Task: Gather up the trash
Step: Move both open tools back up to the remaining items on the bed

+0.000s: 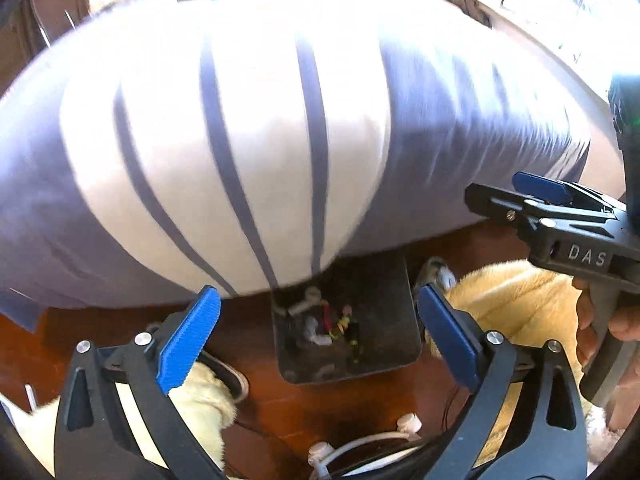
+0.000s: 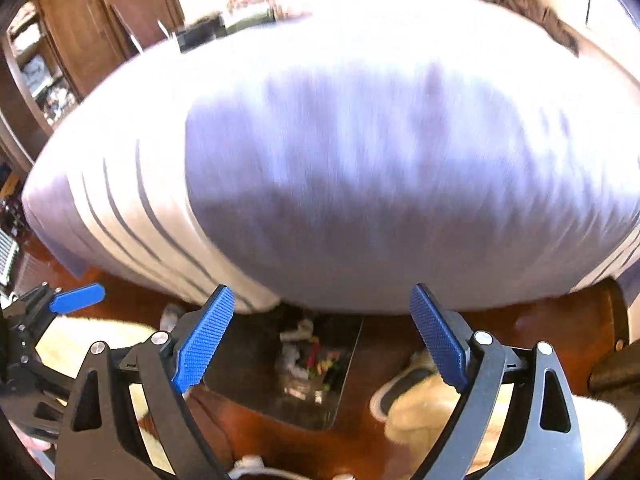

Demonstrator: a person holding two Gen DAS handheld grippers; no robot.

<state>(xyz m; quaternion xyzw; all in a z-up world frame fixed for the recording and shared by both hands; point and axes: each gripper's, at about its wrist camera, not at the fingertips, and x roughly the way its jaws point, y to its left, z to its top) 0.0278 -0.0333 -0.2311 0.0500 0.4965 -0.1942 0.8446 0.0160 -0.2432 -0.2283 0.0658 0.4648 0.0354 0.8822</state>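
Note:
A dark open bin [image 1: 384, 344] stands on the wooden floor at the foot of the bed; it also shows in the right wrist view [image 2: 248, 360]. Inside lie white scraps and colourful bits of trash [image 1: 328, 320], seen too in the right wrist view [image 2: 308, 356]. My left gripper [image 1: 318, 336] is open and empty, held above the bin. My right gripper [image 2: 322, 340] is open and empty, above the bin as well. The right gripper's body [image 1: 560, 224] shows at the right of the left wrist view. The left gripper [image 2: 60, 308] shows at the left of the right wrist view.
A bed with a lavender and white striped cover [image 1: 256, 140] fills the far side, blurred in the right wrist view [image 2: 360, 160]. Furry yellow slippers [image 1: 516, 300] and shoes [image 2: 404, 392] are on the floor beside the bin. A wooden cabinet [image 2: 92, 28] stands back left.

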